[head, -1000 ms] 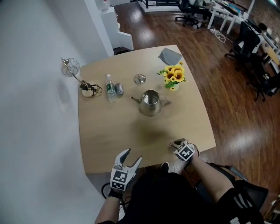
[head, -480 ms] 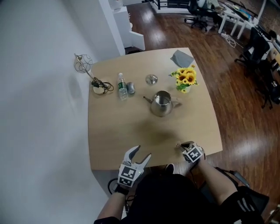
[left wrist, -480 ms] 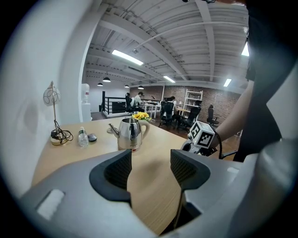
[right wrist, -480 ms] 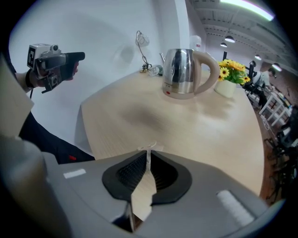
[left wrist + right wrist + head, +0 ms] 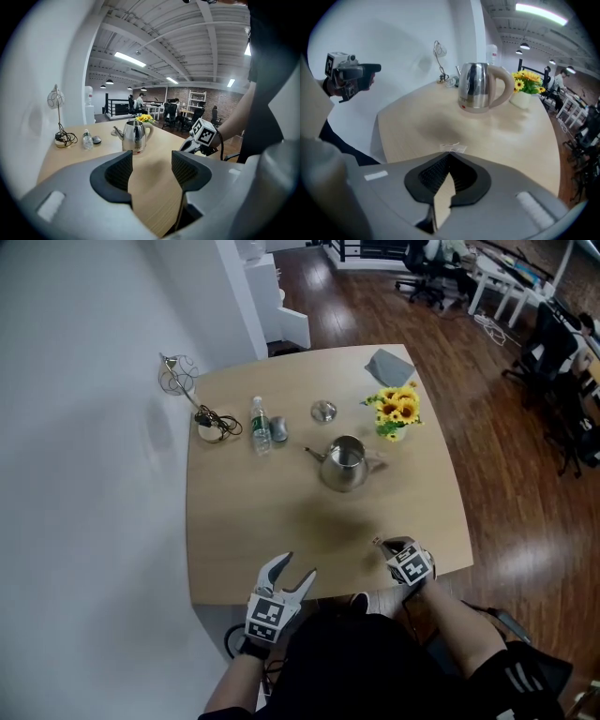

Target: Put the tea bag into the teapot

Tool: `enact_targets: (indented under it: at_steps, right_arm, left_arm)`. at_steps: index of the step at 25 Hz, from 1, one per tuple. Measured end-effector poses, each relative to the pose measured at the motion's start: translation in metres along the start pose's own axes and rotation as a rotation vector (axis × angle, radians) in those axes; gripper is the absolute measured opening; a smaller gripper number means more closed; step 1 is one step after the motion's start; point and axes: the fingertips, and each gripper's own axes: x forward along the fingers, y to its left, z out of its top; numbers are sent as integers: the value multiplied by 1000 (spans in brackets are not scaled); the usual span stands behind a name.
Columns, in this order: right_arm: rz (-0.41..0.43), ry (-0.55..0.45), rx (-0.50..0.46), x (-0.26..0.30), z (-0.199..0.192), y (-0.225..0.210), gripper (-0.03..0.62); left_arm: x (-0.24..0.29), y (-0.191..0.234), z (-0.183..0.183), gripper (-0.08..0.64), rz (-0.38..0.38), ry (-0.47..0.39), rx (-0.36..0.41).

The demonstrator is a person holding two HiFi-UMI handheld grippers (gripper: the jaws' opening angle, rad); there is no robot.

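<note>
Small white paper tea bag [image 5: 452, 148] pinched
Clamped in right gripper [image 5: 450, 155], wide a second ago; left gripper [image 5: 151, 169] gaping empty; next: shiny steel teapot [image 5: 344, 463]

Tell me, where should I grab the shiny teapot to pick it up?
Take the teapot by its curved handle, coming from the side where the flowers stand. The handle loops out there, leaving a gap for the jaws; the spout points the opposite way, and the round body looks too wide and slippery.
</note>
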Motion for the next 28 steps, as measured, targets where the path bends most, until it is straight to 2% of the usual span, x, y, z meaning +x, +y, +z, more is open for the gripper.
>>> enact_targets:
  at_steps: [4,8,15,18,21,25,28]
  right_arm:
    - [-3,-115,-9,-20,56,-6,8]
    - [-15,-214,-102,-39,121,-11,8]
    - [-57,-294,-196,-54,229,-33,8]
    - [-94,-280,-209,-48,263,-49,8]
    - [-130,-224,-241,-30,280,-65,8]
    - [-168,-130,-287,3,283,-79,8]
    - [-186,-74,-271,23,279,-87,8]
  left_arm:
    - [-4,5,5,258,16,-13,-10]
    - [-6,7,9,258,20,-27,-9]
    - [-12,15,11,258,40,-41,-11]
    - [-16,18,10,257,51,-36,-19]
    - [-19,21,6,257,63,-30,-31]
    - [-25,28,-3,258,81,-21,-47]
    - [-30,34,-7,257,99,-15,-54]
